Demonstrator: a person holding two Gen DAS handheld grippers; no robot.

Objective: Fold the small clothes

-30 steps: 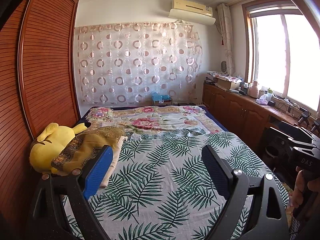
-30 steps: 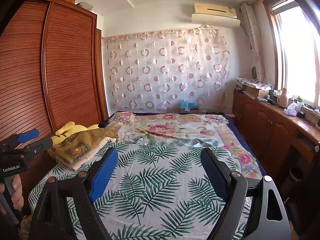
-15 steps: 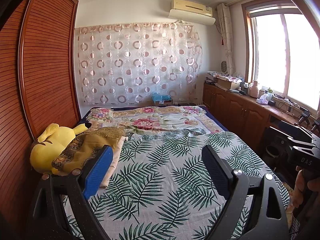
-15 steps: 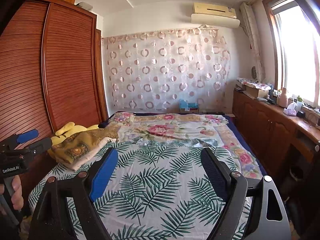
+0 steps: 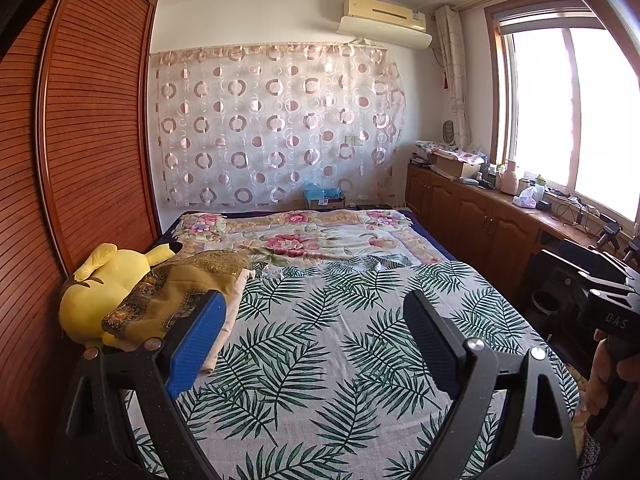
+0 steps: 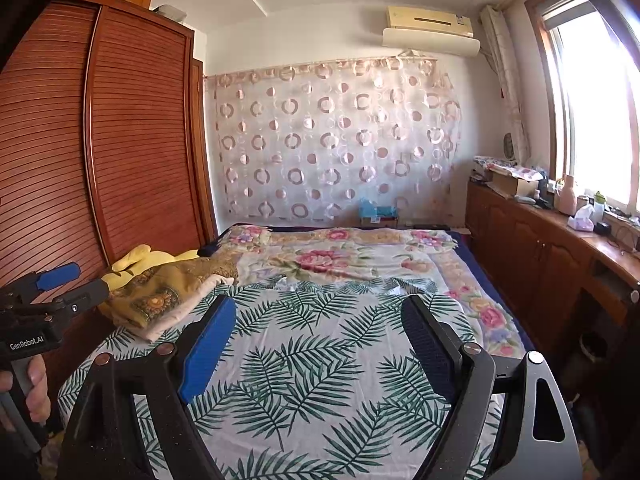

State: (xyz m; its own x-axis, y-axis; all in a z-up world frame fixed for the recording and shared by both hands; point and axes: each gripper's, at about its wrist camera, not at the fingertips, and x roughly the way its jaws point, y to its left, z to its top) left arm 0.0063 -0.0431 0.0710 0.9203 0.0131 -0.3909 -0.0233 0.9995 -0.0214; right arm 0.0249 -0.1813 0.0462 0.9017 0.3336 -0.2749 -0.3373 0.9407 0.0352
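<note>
Gripper (image 5: 314, 344) spread above leaf-print sheet (image 5: 320, 360), empty.

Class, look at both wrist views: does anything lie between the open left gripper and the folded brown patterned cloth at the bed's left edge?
Nothing visible does. The left gripper hovers over the palm-leaf bedsheet, jaws open and empty. The folded brown patterned cloth lies just beyond its blue finger; the yellow plush toy sits behind the cloth, not in the way.

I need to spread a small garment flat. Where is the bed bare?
The palm-leaf sheet is bare between the brown patterned cloth at left, the floral quilt beyond, and the bed's right edge. Crowded: the left edge, with the yellow plush toy.
</note>
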